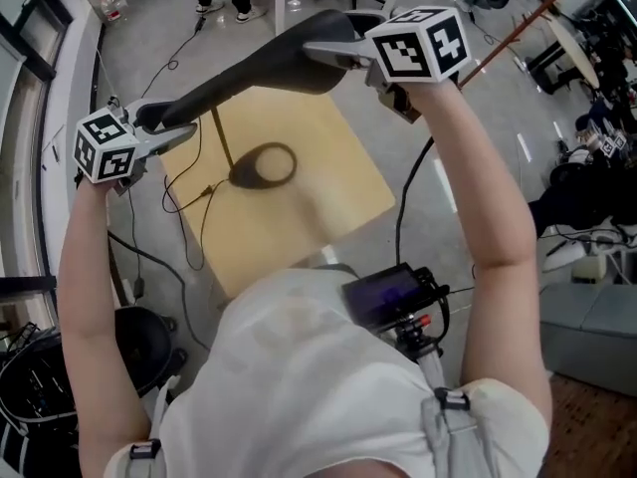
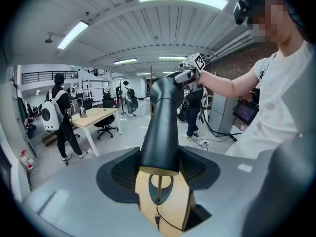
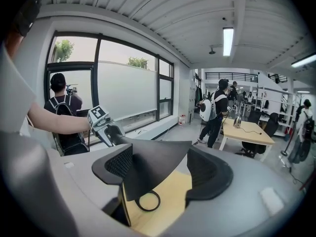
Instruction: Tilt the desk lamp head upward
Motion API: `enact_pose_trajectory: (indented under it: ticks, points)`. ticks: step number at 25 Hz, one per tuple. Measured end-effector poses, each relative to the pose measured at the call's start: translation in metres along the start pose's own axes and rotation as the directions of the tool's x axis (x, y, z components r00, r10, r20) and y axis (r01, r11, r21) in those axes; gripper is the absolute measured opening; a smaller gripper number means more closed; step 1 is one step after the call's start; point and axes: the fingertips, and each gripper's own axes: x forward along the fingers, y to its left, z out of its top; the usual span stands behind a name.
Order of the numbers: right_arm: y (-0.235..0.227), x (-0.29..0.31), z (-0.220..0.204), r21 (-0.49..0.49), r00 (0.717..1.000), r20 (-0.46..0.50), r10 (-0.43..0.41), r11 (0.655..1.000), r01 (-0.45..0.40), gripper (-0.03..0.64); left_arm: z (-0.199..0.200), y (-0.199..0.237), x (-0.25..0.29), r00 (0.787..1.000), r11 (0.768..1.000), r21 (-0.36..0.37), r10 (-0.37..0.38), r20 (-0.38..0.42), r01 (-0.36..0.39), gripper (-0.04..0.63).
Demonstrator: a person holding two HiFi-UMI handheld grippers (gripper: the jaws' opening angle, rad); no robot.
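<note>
**A:** What is on your left?

**B:** My left gripper [image 1: 167, 129] is over the left side of the wooden table [image 1: 338, 182]. Its jaws are clamped on the narrow end of the black lamp head [image 1: 249, 76], and the ribbed pads [image 2: 126, 169] press on it from both sides.

**A:** And in the middle?

**B:** The lamp head stretches from one gripper to the other, widening towards the right. Under it a thin stem [image 1: 221, 139] runs down to a dark ring base [image 1: 265, 164], which sits on the tabletop. A cable [image 1: 189, 205] trails off the table's left edge.

**A:** And the right?

**B:** My right gripper [image 1: 333, 52] has the broad, flared end between its jaws. In the right gripper view that end fills the gap and the jaws pinch its edges. The left gripper shows at the far tip.

**A:** Anything beyond the table?

**B:** Only a grey floor. A black device with a lit screen [image 1: 390, 297] hangs at my chest.
</note>
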Motion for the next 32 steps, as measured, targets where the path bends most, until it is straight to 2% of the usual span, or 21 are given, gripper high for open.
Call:
enact_pose_trajectory:
  ticks: [16, 21, 32]
  points:
    - [0.004, 0.0, 0.031, -0.092, 1.0, -0.004, -0.02, 0.996, 0.019, 0.357, 0.0, 0.002, 0.01, 1.0, 1.0, -0.007, 0.009, -0.01, -0.01, 0.23]
    - [0.012, -0.008, 0.027, -0.115, 1.0, -0.008, -0.02, 0.993, 0.019, 0.357, -0.008, -0.011, 0.017, 1.0, 1.0, -0.018, -0.016, -0.022, 0.016, 0.229]
    - [0.026, -0.013, 0.048, -0.234, 0.999, 0.002, -0.051, 0.971, 0.05, 0.357, -0.013, -0.02, 0.028, 1.0, 0.999, -0.038, -0.014, -0.001, 0.014, 0.227]
